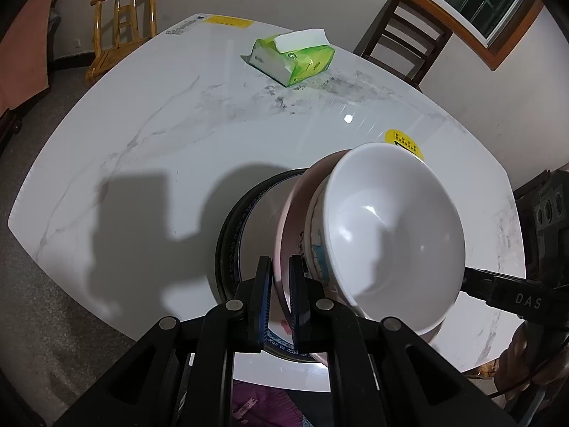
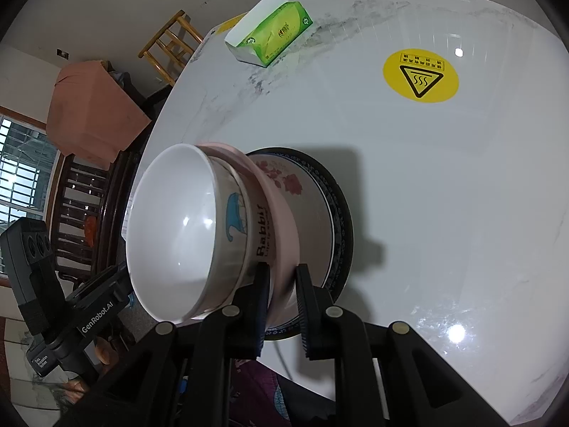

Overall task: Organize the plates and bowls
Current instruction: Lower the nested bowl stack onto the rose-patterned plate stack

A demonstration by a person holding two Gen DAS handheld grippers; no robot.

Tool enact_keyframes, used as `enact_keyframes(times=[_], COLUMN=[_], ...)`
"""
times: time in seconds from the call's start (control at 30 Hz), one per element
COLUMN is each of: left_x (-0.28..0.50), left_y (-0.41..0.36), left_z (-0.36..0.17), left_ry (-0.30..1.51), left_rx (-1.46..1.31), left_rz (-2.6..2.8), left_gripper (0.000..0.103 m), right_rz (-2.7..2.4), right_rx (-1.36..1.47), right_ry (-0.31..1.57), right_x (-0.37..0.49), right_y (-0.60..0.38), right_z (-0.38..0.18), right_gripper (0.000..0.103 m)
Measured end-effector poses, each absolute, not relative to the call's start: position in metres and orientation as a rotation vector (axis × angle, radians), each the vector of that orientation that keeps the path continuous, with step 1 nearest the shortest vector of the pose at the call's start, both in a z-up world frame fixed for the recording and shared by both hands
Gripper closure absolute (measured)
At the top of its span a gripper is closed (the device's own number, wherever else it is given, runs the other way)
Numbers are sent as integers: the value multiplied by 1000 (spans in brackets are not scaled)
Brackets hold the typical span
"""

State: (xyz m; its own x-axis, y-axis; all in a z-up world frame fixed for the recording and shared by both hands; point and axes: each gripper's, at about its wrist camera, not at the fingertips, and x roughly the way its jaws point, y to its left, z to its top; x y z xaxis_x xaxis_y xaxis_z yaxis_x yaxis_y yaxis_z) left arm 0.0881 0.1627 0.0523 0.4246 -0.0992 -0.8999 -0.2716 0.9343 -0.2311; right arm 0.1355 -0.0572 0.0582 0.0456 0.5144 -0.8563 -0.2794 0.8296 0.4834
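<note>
Bowl (image 2: 170, 227) in 2nd bowl (image 2: 274, 213) on stacked plates (image 2: 338, 213), table (image 2: 444, 195) near edge; tissue pack (image 2: 272, 35) far behind.

Table mostly open; obstructions at near edge and far side.
The stack of bowls (image 1: 391, 235) and plates (image 2: 330, 220) occupies the near table (image 1: 142, 135) edge; the tissue box (image 1: 291, 57) sits well apart, far side. Chairs (image 1: 402, 35) ring the far edge.

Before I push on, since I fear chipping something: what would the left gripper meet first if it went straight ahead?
The left gripper is already shut on the pink bowl rim; straight on it would probably meet the dark-rimmed plate just beyond, then the table.
</note>
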Motion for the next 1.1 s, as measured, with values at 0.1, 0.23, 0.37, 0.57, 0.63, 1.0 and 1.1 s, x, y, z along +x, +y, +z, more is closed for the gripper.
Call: enact_keyframes(times=[0.1,0.23,0.37,0.57,0.63,1.0,1.1], left_x=[89,89,89,88,87,83,83], left_y=[163,164,164,163,162,160,161], left_z=[51,47,45,43,43,43,44], left_ry=[1138,1145,1152,1142,1137,1124,1121], left_rx=[-367,-370,-371,-357,-353,-332,-333], left_rz=[110,111,112,114,116,120,120], left_gripper=[98,98,98,98,98,97,97], right_rz=[611,610,609,610,611,610,611], right_rx=[203,204,204,202,204,225,227], right_ry=[1402,1413,1421,1411,1408,1400,1397], right_x=[136,137,138,138,138,140,140], right_y=[-56,-56,-55,-56,-57,-57,-56], right_z=[56,53,49,51,51,49,48], right_gripper=[88,88,88,88,88,87,87])
